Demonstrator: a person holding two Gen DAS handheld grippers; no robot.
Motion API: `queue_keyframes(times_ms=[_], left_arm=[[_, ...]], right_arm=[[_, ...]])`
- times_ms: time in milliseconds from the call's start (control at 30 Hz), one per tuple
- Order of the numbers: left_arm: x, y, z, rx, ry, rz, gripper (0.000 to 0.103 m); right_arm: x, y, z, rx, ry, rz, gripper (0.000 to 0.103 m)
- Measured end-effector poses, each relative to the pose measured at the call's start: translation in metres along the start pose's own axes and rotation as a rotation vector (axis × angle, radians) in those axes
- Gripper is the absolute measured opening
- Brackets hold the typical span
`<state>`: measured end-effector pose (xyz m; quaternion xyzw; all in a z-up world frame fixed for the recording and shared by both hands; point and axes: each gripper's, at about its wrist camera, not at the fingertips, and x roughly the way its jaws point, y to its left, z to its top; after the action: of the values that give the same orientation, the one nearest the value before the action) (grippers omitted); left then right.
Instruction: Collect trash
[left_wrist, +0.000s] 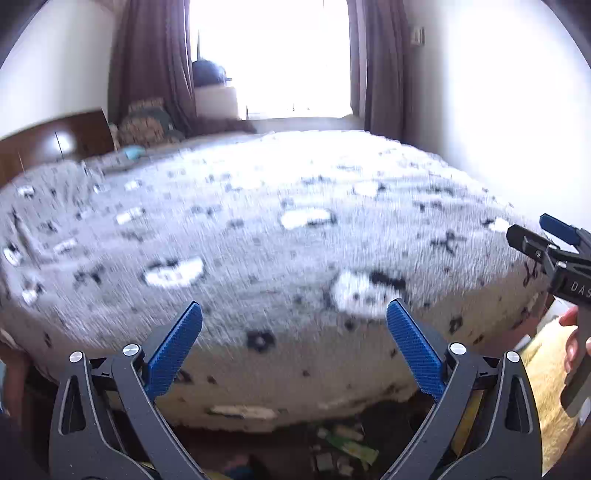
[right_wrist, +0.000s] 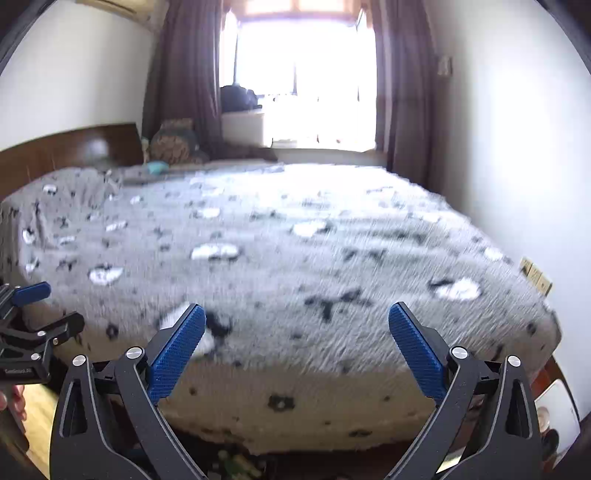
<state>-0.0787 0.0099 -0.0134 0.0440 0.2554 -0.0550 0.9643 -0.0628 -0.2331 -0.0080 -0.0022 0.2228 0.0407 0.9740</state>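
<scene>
Left wrist view: left gripper (left_wrist: 294, 341) jaws spread wide, empty; wrappers (left_wrist: 343, 443), light, crinkly and thin, lie on the floor below the jaws, best pinched at an edge.

Right wrist view: right gripper (right_wrist: 296, 345) jaws likewise released; wrappers (right_wrist: 236, 463) low between them, under the bed (right_wrist: 295, 258) edge.

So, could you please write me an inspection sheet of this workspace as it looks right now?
Surface: bed under a fuzzy grey blanket with white and black patches, spread flat, nothing lying on its middle.
Job's things: green and white wrappers on the dark floor at the foot of the bed; blurred, number unclear.
Clutter: small teal object and brown patterned cushions near the dark wooden headboard.
Grippers: left tool open and empty; right tool open and empty.
Cables: nothing seen.
Surroundings: bright window between dark curtains, white walls.
</scene>
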Motion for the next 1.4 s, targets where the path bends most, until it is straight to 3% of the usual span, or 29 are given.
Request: queue_keyframes(times_ms=[200, 367, 467, 1400], left_arm=[[-0.044, -0.005, 0.046, 0.03, -0.152, 0.004, 0.095], [-0.059, -0.003, 0.071, 0.0, -0.224, 0.001, 0.095], [-0.065, -0.001, 0.074, -0.031, -0.232, -0.022, 0.095], [-0.064, -0.011, 0.059, -0.034, -0.214, -0.073, 0.095]], right_arm=[[-0.038, -0.008, 0.041, 0.011, -0.128, -0.055, 0.1], [-0.057, -0.016, 0.063, 0.033, -0.186, -0.086, 0.1], [-0.064, -0.013, 0.066, 0.032, -0.21, -0.115, 0.1], [-0.066, -0.002, 0.058, 0.052, -0.2, -0.069, 0.1]])
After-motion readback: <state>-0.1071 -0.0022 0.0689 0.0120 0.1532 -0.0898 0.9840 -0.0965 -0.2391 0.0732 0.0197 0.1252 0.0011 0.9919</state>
